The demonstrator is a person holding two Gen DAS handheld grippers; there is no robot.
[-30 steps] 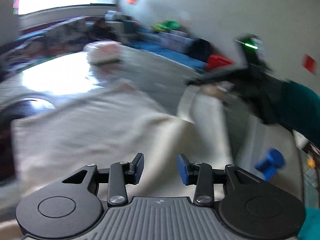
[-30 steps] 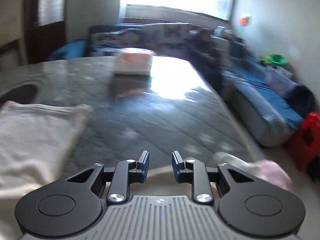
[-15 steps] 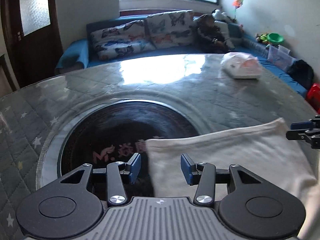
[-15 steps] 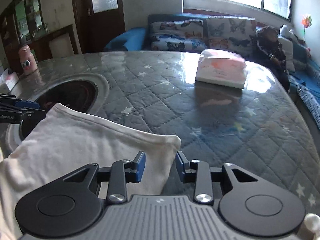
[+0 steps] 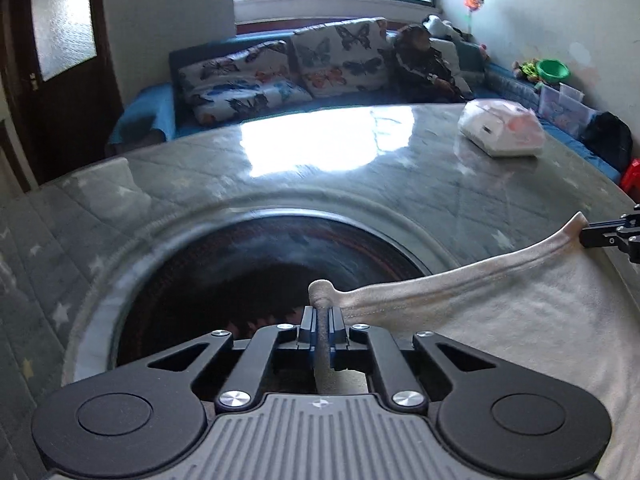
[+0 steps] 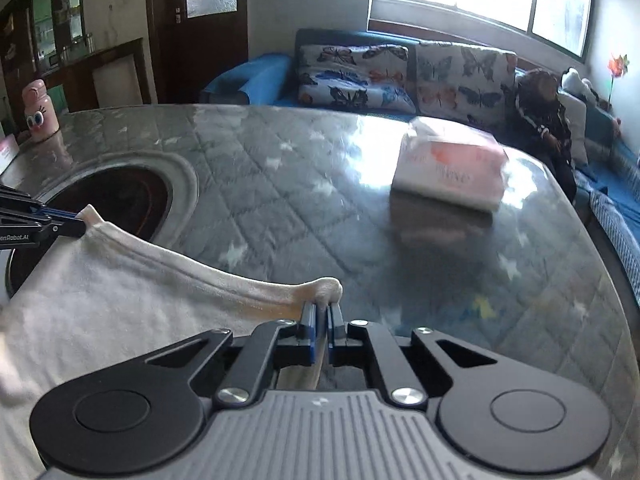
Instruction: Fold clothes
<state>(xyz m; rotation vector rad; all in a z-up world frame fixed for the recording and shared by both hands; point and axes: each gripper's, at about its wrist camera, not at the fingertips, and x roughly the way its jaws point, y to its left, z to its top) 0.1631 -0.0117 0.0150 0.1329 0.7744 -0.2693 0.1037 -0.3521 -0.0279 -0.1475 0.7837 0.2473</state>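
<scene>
A cream-white garment lies on the grey quilted table. My left gripper is shut on its left corner, which bunches above the fingertips. My right gripper is shut on the opposite corner of the same garment. The hem is stretched between the two and lifted a little off the table. The right gripper also shows at the right edge of the left wrist view, and the left gripper at the left edge of the right wrist view.
A round dark inset sits in the table under the left gripper. A pink-and-white tissue pack lies further back on the table. A pink bottle stands at the far left. A blue sofa with butterfly cushions is behind.
Both grippers were open just behind the garment's far corners half a second ago. Both have closed on the corners and raised the hem. A second ago both views were swinging and blurred.
</scene>
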